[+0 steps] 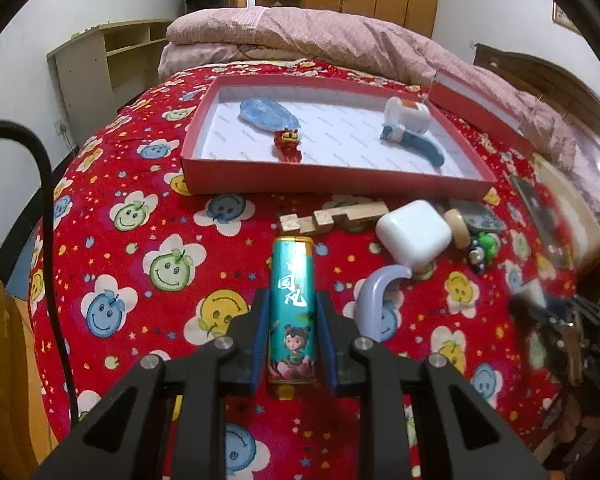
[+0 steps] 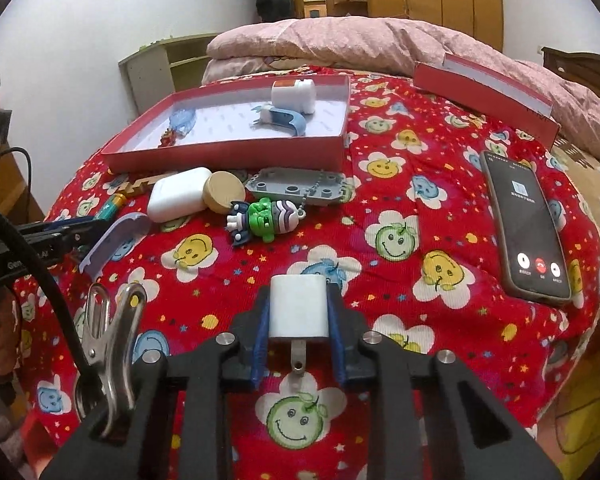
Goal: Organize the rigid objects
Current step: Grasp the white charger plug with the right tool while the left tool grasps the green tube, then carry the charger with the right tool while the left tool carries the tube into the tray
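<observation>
Red smiley-print cotton covers the bed [image 1: 148, 184]. On it, the left gripper [image 1: 292, 312] is clamped on a glossy teal cylindrical tube [image 1: 291, 304], and the right gripper [image 2: 298, 308] is clamped on a smooth white rounded charger plug [image 2: 298, 308]. Beyond lies a shallow red cardboard tray [image 1: 324, 178].

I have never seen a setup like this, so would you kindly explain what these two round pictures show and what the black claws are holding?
Each picture comes from a fisheye camera on a hand-held two-finger gripper, looking along its fingers at a bed with a red patterned cover. The left gripper is shut on a teal lighter. The right gripper is shut on a white charger plug. Ahead lies a red box already holding a few items. Loose items remain outside, including a white case, a green figurine and a phone.
</observation>
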`<action>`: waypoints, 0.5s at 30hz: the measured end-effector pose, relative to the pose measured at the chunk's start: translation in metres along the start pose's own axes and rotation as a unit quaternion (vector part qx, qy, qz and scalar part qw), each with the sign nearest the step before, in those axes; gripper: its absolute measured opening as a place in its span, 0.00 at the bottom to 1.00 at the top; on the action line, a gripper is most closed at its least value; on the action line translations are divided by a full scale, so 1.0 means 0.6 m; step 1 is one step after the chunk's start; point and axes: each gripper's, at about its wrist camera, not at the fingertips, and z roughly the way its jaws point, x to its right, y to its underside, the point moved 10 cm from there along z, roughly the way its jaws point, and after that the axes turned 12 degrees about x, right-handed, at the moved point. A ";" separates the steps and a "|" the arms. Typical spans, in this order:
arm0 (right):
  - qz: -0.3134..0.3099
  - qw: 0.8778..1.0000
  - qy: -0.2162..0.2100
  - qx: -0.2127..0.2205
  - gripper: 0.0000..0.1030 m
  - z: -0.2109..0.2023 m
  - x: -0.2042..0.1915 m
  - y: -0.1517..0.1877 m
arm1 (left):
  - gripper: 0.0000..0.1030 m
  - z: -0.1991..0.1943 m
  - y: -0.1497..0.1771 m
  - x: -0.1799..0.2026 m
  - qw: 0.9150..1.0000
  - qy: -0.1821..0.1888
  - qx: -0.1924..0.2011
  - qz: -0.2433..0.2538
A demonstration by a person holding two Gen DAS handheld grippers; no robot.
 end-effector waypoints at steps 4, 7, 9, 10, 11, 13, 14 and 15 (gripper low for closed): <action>-0.003 1.000 -0.004 0.004 0.26 -0.007 -0.006 -0.006 | 0.23 -0.017 -0.014 -0.003 1.000 0.005 0.013 -0.007; -0.006 1.000 -0.014 0.010 0.25 -0.013 -0.016 -0.014 | 0.23 -0.024 -0.024 -0.005 1.000 0.008 0.020 -0.010; -0.004 1.000 -0.023 0.010 0.25 -0.015 -0.022 -0.019 | 0.23 -0.028 -0.029 -0.006 1.000 0.012 0.023 -0.012; -0.003 1.000 -0.026 0.010 0.26 -0.016 -0.024 -0.021 | 0.23 -0.030 -0.034 -0.008 1.000 0.012 0.025 -0.014; -0.001 1.000 -0.029 0.009 0.25 -0.016 -0.025 -0.024 | 0.23 -0.030 -0.037 -0.009 0.999 0.012 0.026 -0.015; 0.003 0.999 -0.035 0.007 0.25 -0.016 -0.027 -0.029 | 0.23 -0.031 -0.047 -0.012 0.999 0.014 0.028 -0.020; 0.003 0.999 -0.037 0.007 0.26 -0.016 -0.028 -0.033 | 0.23 -0.031 -0.052 -0.013 0.999 0.015 0.029 -0.022; 0.002 0.999 -0.039 0.007 0.25 -0.016 -0.029 -0.037 | 0.23 -0.032 -0.058 -0.014 0.999 0.016 0.031 -0.024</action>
